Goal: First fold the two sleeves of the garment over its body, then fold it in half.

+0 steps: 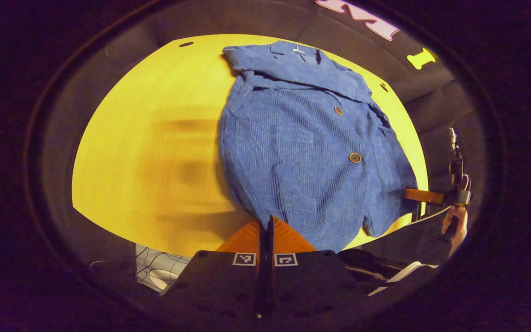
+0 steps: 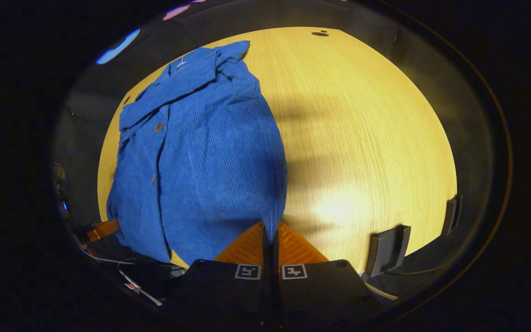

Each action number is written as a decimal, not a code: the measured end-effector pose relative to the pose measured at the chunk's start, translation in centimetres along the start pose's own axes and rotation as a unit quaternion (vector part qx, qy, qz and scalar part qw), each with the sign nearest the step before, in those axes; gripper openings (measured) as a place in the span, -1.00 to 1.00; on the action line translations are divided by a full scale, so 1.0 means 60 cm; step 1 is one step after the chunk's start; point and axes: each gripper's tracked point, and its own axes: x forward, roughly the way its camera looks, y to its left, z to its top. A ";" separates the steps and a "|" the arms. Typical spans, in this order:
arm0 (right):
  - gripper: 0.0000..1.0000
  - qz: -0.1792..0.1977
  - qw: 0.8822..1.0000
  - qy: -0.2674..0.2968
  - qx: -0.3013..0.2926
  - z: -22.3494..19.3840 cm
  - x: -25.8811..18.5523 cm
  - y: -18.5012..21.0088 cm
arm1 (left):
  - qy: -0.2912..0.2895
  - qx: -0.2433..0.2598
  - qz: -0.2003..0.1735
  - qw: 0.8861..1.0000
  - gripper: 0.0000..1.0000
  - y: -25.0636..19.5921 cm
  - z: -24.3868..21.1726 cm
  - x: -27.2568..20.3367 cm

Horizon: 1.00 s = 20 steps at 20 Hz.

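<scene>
I have both grippers at the near hem of the jacket (image 1: 302, 152), one at each bottom corner, which I judge is the stance for lifting the hem toward the collar for the half fold. My left gripper (image 1: 265, 230) has its fingers pressed together at the hem's near edge; I see no gap between them, but I cannot tell whether cloth is pinched. My right gripper (image 2: 269, 233) looks the same: fingers closed tight, tips at the hem's corner, a grip on fabric unclear. The jacket lies flat on the table (image 2: 362, 138), collar at the far side, hem toward me. It is blue corduroy with brown buttons, and both sleeves look already folded across the body, leaving a narrow, slightly rumpled shape.
</scene>
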 end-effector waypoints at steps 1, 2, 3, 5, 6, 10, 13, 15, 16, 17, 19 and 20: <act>-0.96 0.004 1.000 -0.005 -0.003 0.007 -0.013 0.009 | -0.010 -0.001 -0.009 1.000 -1.00 -0.003 0.015 -0.013; -0.96 0.007 1.000 -0.016 -0.005 0.019 -0.026 0.020 | -0.023 0.001 -0.017 1.000 -1.00 -0.008 0.033 -0.026; -0.96 0.011 1.000 -0.025 -0.010 0.030 -0.041 0.033 | -0.034 0.008 -0.022 0.999 -1.00 -0.011 0.050 -0.038; -0.96 0.010 0.998 -0.050 -0.024 0.055 -0.067 0.056 | -0.055 0.029 -0.028 0.998 -1.00 -0.012 0.082 -0.058; -0.96 0.010 0.998 -0.059 -0.035 0.066 -0.080 0.070 | -0.065 0.041 -0.031 0.997 -1.00 -0.015 0.099 -0.066; -0.96 0.003 0.993 -0.091 -0.075 0.117 -0.111 0.113 | -0.079 0.063 -0.040 0.994 -1.00 -0.028 0.144 -0.080; -0.95 0.006 0.989 -0.111 -0.095 0.176 -0.120 0.141 | -0.090 0.075 -0.035 0.993 -1.00 -0.026 0.191 -0.091; -0.95 0.013 0.986 -0.127 -0.107 0.233 -0.124 0.158 | -0.097 0.062 -0.036 0.993 -1.00 -0.030 0.225 -0.095; -0.96 0.017 0.985 -0.132 -0.113 0.262 -0.121 0.164 | -0.099 0.046 -0.035 0.993 -1.00 -0.028 0.245 -0.095; -0.96 0.017 0.984 -0.134 -0.121 0.288 -0.115 0.164 | -0.102 0.026 -0.030 0.994 -1.00 -0.023 0.264 -0.093; -0.96 0.025 0.980 -0.145 -0.136 0.350 -0.104 0.170 | -0.110 -0.008 -0.013 0.994 -1.00 -0.017 0.318 -0.085; -0.96 0.029 0.979 -0.148 -0.140 0.379 -0.095 0.171 | -0.112 -0.024 0.001 0.993 -1.00 -0.006 0.338 -0.080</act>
